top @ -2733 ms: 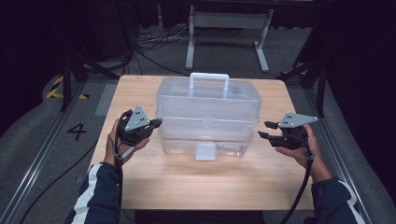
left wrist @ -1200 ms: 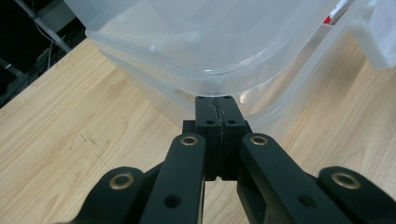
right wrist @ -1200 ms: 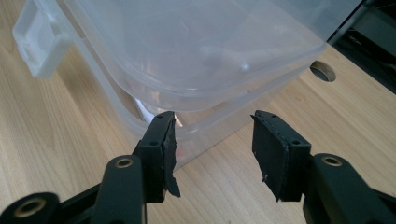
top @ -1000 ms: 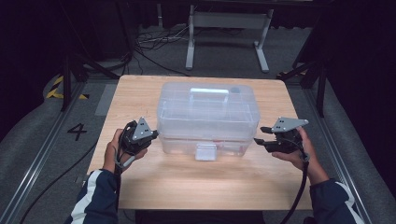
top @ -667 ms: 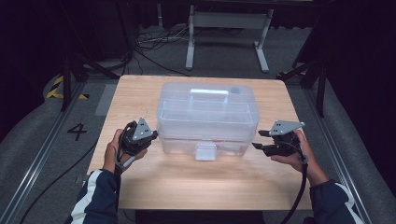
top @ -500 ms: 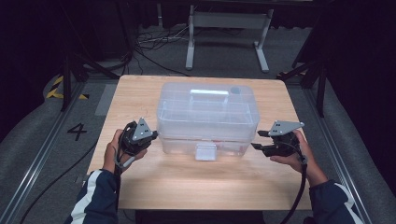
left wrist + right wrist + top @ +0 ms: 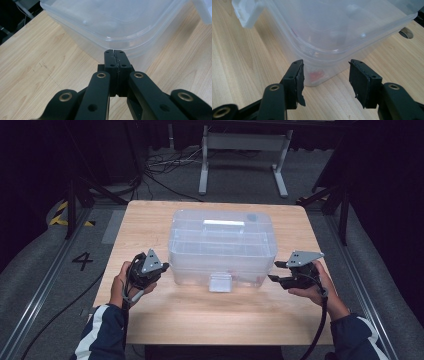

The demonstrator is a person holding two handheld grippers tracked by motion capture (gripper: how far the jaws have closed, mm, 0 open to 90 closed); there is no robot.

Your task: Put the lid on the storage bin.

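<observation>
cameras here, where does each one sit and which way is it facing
High view: above the person's side, looking forward and down on the table; forearms, left hand-held gripper, right hand-held gripper.
Left gripper view: rides that hand-held gripper, facing the clear box corner; jaws closed.
Right gripper view: rides the right hand-held gripper, facing another box corner; jaws apart.
Shared: all show the box and the wooden table.

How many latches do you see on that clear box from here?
1. A single white latch sits at the middle of the clear box's near wall, between the left tongs and the right tongs. The far side may hide another.
</observation>
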